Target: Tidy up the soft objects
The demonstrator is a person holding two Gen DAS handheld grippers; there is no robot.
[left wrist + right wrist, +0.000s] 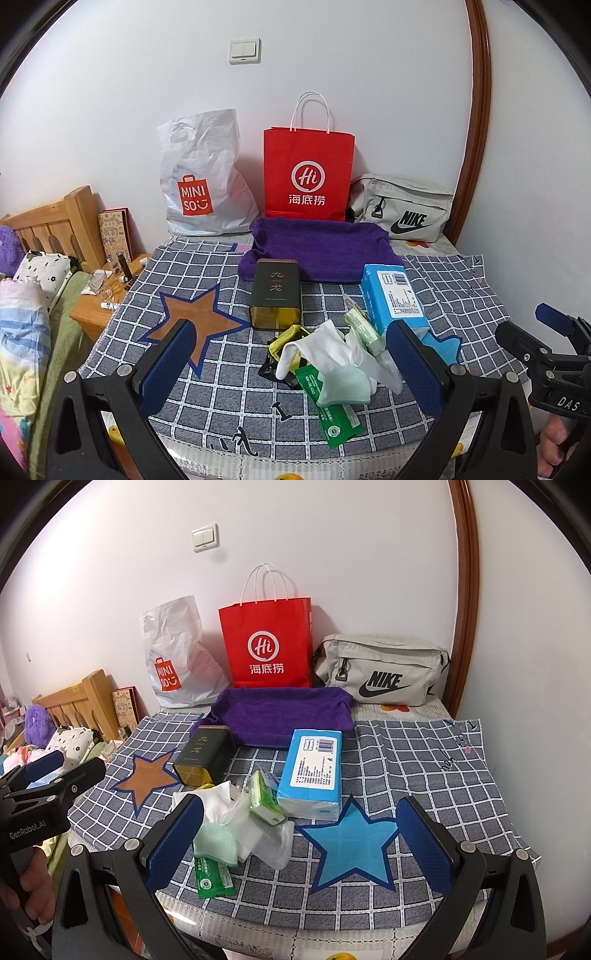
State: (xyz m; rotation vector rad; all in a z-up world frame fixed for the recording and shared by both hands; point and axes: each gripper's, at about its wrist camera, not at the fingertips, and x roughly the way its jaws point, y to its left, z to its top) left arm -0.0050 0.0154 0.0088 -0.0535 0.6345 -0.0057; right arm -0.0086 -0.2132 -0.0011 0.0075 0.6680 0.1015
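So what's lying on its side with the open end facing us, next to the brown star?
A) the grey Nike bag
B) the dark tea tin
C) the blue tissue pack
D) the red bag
B: the dark tea tin lies tipped over beside the brown star, its open gold-lined end facing the camera.

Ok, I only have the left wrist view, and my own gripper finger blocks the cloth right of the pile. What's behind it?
Observer: A blue star patch with nothing lying on it. The blue tissue pack sits just beyond its top point.
Operator: And the right gripper? I only catch its edge.
Observer: The right gripper is open and holding nothing, with its fingers on either side of that star.
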